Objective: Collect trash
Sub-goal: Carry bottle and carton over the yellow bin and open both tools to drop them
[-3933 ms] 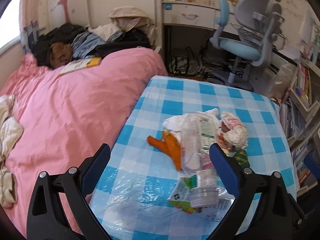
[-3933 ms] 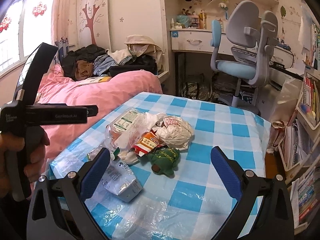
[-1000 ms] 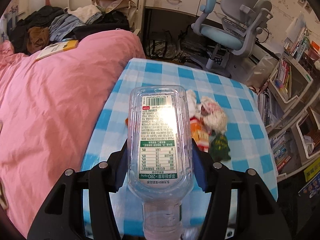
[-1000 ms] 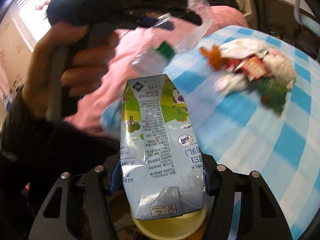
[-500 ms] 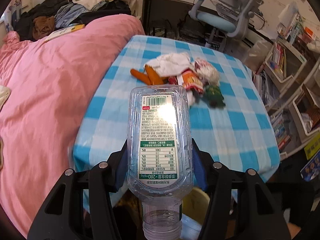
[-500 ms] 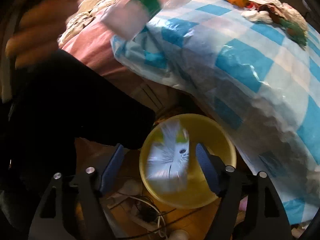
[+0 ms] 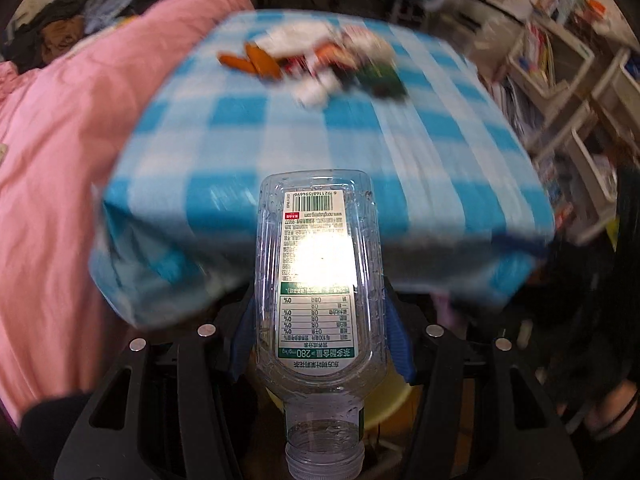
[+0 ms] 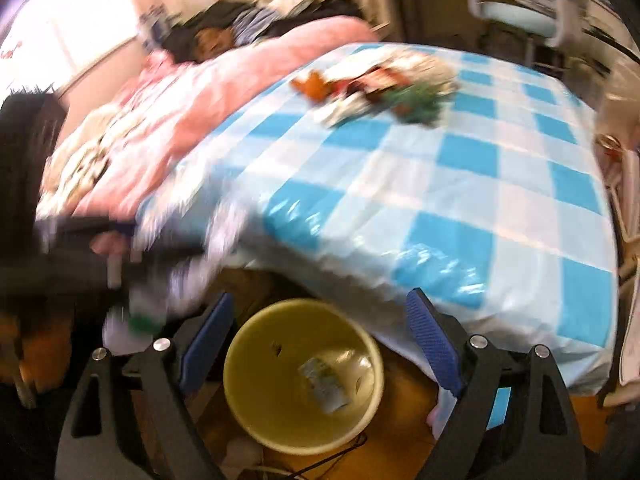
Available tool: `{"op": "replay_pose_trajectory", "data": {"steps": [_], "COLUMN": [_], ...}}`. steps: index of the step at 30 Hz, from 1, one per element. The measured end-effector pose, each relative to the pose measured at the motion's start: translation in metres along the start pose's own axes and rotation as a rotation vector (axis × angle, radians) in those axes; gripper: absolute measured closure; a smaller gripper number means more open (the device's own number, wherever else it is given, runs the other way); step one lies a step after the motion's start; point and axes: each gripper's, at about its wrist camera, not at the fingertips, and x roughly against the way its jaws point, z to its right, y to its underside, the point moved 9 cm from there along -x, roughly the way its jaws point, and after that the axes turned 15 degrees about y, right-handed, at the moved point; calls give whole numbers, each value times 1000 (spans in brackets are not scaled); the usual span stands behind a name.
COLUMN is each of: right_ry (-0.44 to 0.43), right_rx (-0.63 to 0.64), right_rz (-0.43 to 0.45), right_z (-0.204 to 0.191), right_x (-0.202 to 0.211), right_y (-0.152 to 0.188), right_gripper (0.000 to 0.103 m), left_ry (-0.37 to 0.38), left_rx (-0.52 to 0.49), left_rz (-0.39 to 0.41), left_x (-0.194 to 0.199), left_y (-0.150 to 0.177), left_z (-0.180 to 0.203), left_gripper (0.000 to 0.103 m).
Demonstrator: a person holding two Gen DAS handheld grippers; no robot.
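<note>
Now our left tongs (image 7: 320,340) hold the clear bottle (image 7: 318,276), its long side pointing along the tongs. We think the yellow bin (image 8: 302,374) sits just below them. Our right tongs (image 8: 318,340) have just opened wide and hold nothing; the milk box (image 8: 324,386) lies in the bin.

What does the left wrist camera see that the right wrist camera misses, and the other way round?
Only the left view shows the clear plastic bottle sharply, gripped upside down in the left gripper. Only the right view looks into the yellow bin, where a milk carton lies, below the empty, open right gripper. Both show the checked table with its trash pile and the pink bed.
</note>
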Motion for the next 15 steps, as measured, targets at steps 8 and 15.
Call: {"op": "replay_pose_trajectory", "data": {"steps": [8,15], "right_ry": [76,139], "right_rx": [2,98], "right_rz": [43,78], "right_z": [17,9], "right_x": [9,13], "right_y": [-6,-3], "right_gripper": [19,19], "left_ry": [-63,-132], "left_rx": [-55,-45], "left_rz": [-21,119], "left_x": [-2,23], "left_y": [23,1], "left_z": [8,-1], "left_gripper": [34,31]}}
